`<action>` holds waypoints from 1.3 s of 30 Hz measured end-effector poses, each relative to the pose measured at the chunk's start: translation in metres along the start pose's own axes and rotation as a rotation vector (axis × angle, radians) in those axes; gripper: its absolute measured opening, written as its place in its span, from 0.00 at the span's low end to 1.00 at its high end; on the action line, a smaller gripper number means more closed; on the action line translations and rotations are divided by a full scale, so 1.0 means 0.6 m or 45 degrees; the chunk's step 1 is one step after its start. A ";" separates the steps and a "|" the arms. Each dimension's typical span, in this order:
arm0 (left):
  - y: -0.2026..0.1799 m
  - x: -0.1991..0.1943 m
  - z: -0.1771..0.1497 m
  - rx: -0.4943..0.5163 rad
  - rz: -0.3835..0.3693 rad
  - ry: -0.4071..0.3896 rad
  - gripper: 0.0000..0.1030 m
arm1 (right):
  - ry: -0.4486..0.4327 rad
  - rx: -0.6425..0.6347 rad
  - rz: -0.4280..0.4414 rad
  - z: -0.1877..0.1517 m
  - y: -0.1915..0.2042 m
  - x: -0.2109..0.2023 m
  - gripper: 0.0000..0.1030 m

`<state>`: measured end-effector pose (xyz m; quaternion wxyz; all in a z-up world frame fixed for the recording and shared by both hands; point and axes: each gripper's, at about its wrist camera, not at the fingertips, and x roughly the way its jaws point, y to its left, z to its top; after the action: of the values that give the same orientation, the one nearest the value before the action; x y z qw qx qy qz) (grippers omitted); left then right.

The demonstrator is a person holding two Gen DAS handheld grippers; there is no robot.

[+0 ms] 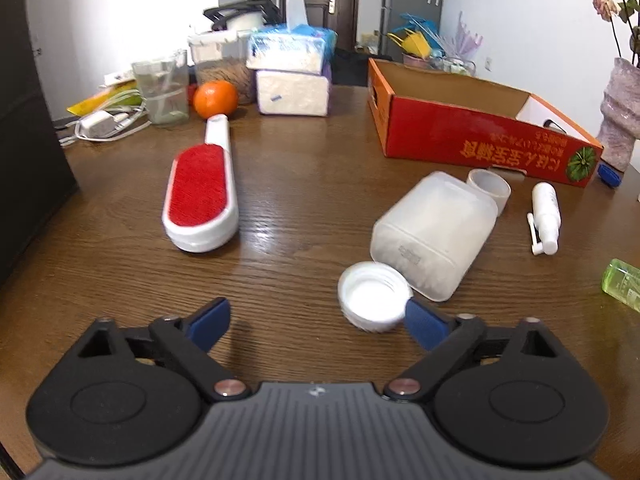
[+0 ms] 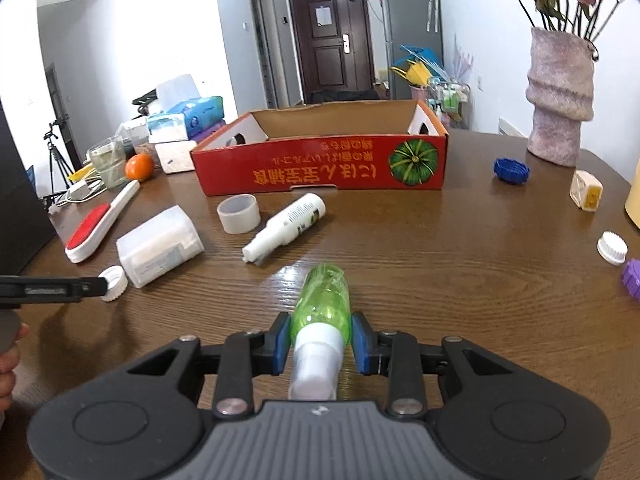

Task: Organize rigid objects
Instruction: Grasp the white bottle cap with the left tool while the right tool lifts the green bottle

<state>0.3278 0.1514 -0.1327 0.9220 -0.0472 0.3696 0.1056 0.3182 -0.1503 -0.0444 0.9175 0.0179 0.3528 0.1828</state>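
My right gripper [image 2: 320, 340] is shut on a green spray bottle [image 2: 324, 300] with a white cap, which lies on the wooden table [image 2: 440, 248]. My left gripper [image 1: 318, 320] is open and empty; its right pad touches a white screw cap [image 1: 374, 298] beside a frosted plastic jar [image 1: 432, 232] lying on its side. A red-faced lint brush [image 1: 200, 196], a tape roll [image 2: 239, 213] and a white spray bottle [image 2: 286, 224] lie nearby. An open, empty red cardboard box [image 2: 320, 168] stands behind them.
An orange [image 1: 216, 99], a glass, tissue packs and a charger crowd the far left. A vase with flowers [image 2: 560, 92] stands at far right. A blue cap [image 2: 511, 171], a white cap [image 2: 612, 247], a purple cap and a small white box lie right.
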 end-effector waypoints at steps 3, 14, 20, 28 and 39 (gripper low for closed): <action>-0.004 0.007 0.000 0.024 -0.006 -0.003 0.80 | 0.000 -0.010 0.012 0.000 0.004 0.001 0.29; -0.020 0.012 0.004 0.101 -0.079 -0.048 0.40 | 0.045 0.005 0.018 -0.011 0.003 0.020 0.29; -0.021 0.002 0.003 0.103 -0.075 -0.089 0.39 | 0.079 0.027 0.003 -0.014 0.001 0.041 0.30; -0.009 -0.001 0.004 0.068 -0.074 -0.097 0.39 | 0.058 0.001 -0.011 -0.011 0.014 0.050 0.29; -0.010 -0.027 0.011 0.040 -0.059 -0.140 0.39 | -0.042 0.046 0.009 0.004 0.007 0.013 0.29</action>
<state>0.3221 0.1440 -0.1170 0.9437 -0.0355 0.3188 0.0808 0.3237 -0.1434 -0.0469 0.9220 0.0388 0.3409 0.1793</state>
